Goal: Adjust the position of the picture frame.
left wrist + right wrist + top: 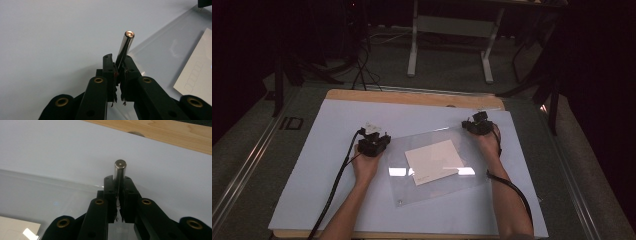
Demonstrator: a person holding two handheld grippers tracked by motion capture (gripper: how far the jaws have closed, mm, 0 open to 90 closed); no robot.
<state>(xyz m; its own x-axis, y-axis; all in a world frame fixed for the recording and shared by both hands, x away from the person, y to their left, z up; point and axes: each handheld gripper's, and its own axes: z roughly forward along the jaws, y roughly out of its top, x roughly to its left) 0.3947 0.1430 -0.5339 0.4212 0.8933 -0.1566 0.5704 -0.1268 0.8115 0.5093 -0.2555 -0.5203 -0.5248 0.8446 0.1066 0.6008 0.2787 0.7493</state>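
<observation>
Steel pins, one per gripper. Left gripper (pixel 119 75) is clamped on a polished metal pin (pixel 125 45); pin sticks out past the tips, tilted toward the near-left corner of the clear acrylic sheet (pixel 437 167). Right gripper (pixel 119 192) is clamped on a second metal pin (pixel 119 170), which stands just off the sheet's far-right corner, over the white board (pixel 337 150).

Sheet is the landmark: it lies flat mid-board with a cream paper card (pixel 433 161) under or on it, cannot tell which. From above, the left gripper (pixel 373 142) sits at the sheet's left edge and the right gripper (pixel 477 124) at its far-right corner. Wooden table edge (pixel 412 97) shows beyond the sheet.

Handling guess: pins are rigid, small, fairly dense and slick, likely to pivot or slide between pads. Grip mid-shaft, square to pads, not near the end. Sheet looks stiff but scratch-prone and slippery; lift it by the edges or corners.
</observation>
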